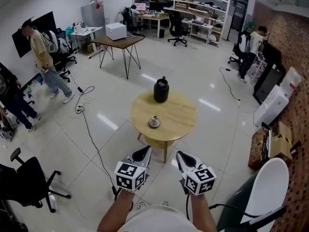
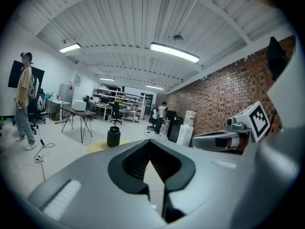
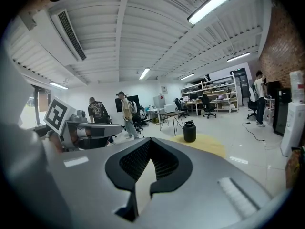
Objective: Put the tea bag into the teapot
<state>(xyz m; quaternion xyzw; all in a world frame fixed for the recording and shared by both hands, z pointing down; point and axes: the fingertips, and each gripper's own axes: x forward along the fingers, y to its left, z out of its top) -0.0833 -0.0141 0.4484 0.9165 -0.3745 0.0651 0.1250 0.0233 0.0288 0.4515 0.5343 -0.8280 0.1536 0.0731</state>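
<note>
The left gripper (image 1: pixel 144 152) and right gripper (image 1: pixel 181 156) are closed on nothing, well short of the round counter (image 1: pixel 181 116). There the black teapot (image 1: pixel 161 90) stands apart from the tea bag (image 1: pixel 154 121) on a small dish (image 1: pixel 150 124).

Strip lights (image 2: pixel 174 52) shine over a glossy pale floor (image 1: pixel 203 81), a brick wall (image 2: pixel 228 85), and seemingly shelves (image 1: pixel 193 6).

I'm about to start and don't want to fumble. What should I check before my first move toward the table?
1. Left tongs empty: ok, shut on nothing.
2. Right tongs empty: ok, shut on nothing.
3. Teapot upright on the table: ok.
4. Sight of tea bag: cannot tell; the dish holds something too small to identify.
5. Lid off: cannot tell.
6. Both tongs over the table: not ok, short of its near edge.
</note>
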